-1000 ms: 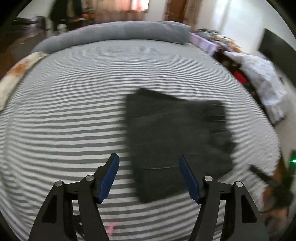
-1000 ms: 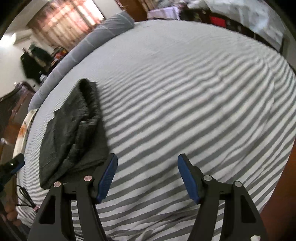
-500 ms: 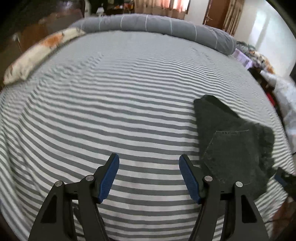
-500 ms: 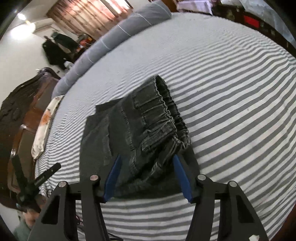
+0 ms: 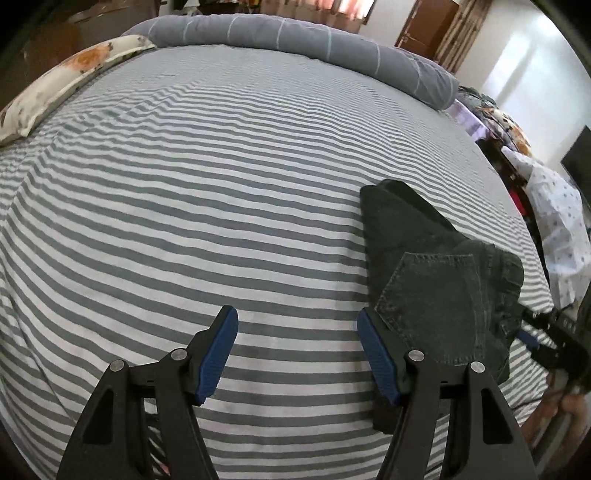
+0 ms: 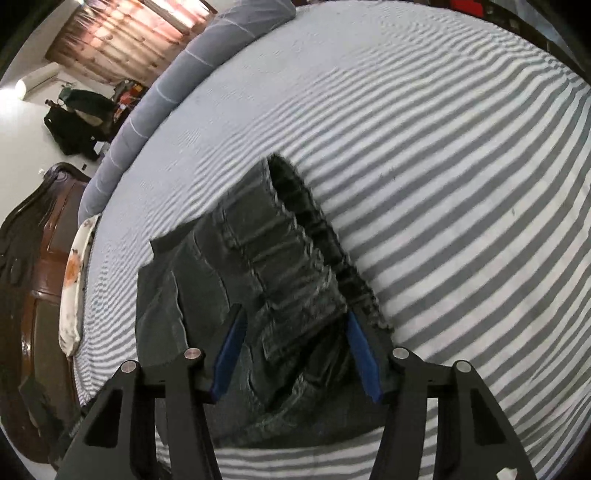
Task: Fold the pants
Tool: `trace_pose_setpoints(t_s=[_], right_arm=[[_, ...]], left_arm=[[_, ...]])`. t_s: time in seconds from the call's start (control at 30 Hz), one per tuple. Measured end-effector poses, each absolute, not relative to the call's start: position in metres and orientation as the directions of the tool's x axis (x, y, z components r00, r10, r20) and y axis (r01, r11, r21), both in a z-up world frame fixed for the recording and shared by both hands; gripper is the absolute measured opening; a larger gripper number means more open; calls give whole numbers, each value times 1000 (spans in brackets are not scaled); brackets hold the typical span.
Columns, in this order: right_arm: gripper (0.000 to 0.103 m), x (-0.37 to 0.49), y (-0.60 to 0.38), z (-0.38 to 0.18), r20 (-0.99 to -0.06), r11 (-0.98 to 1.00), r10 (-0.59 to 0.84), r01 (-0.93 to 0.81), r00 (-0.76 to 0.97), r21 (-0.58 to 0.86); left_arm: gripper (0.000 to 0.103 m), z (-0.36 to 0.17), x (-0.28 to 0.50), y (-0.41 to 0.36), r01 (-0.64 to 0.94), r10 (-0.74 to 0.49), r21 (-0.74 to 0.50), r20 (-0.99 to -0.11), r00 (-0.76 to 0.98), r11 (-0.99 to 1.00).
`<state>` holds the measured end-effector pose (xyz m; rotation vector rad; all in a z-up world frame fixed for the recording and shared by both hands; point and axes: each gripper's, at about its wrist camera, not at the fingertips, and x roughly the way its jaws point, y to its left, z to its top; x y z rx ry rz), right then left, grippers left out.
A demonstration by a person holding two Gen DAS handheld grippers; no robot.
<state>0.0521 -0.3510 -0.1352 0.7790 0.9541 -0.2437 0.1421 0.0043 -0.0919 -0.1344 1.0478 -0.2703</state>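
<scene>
Dark grey denim pants lie folded into a compact bundle on the striped bed sheet, back pocket up. My left gripper is open and empty over bare sheet, just left of the pants' near corner. In the right wrist view the pants show their gathered waistband. My right gripper is open, its blue pads straddling the near end of the waistband without squeezing it. The right gripper also shows at the pants' right edge in the left wrist view.
A long grey bolster lies along the head of the bed, and a floral pillow at the far left. A dark wooden headboard stands behind. Cluttered clothes sit off the bed's right side.
The right gripper swung from bare sheet onto the pants and closed in, so its pads now straddle the waistband. The left gripper moved off the pants to the sheet on their left.
</scene>
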Motion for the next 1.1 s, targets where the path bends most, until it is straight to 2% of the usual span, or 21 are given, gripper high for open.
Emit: trace_pose_setpoints(t_s=[0.03,0.17,0.5,0.63,0.7,0.83,0.9,1.07,1.1], right_arm=[[45,53,-353,-134,-805,705,144,511,576,492],[42,44,-360,-134,-765,647,198,504,612,571],[41,26,-340,-120,-757,733,193,421,624,535],[41,24,-331,-110,-745,770,176,381,643,511],[40,23,-330,-114,-734,759,218,361,643,542],[39,30,-328,-137,-805,776,184,420,564,471],[35,32,-333,-143,-796,760,183,430,577,487],[35,55,-361,-148,-765,685,179,479,619,548],[31,59,-365,-149,-767,670,188,491,614,557]], left_arm=[[68,-92,141,3,162,-281,-230,-835,473,959],[68,-92,141,-1,174,-278,-220,-834,477,960],[68,-93,129,-27,285,-281,-153,-824,491,946],[68,-88,120,-41,356,-324,-148,-798,509,923],[68,-87,117,-46,382,-355,-164,-784,509,909],[68,-89,112,-56,426,-409,-201,-776,481,882],[68,-90,110,-60,438,-408,-191,-778,478,878],[68,-94,113,-62,424,-395,-191,-791,467,885],[68,-94,114,-62,421,-391,-188,-791,470,887]])
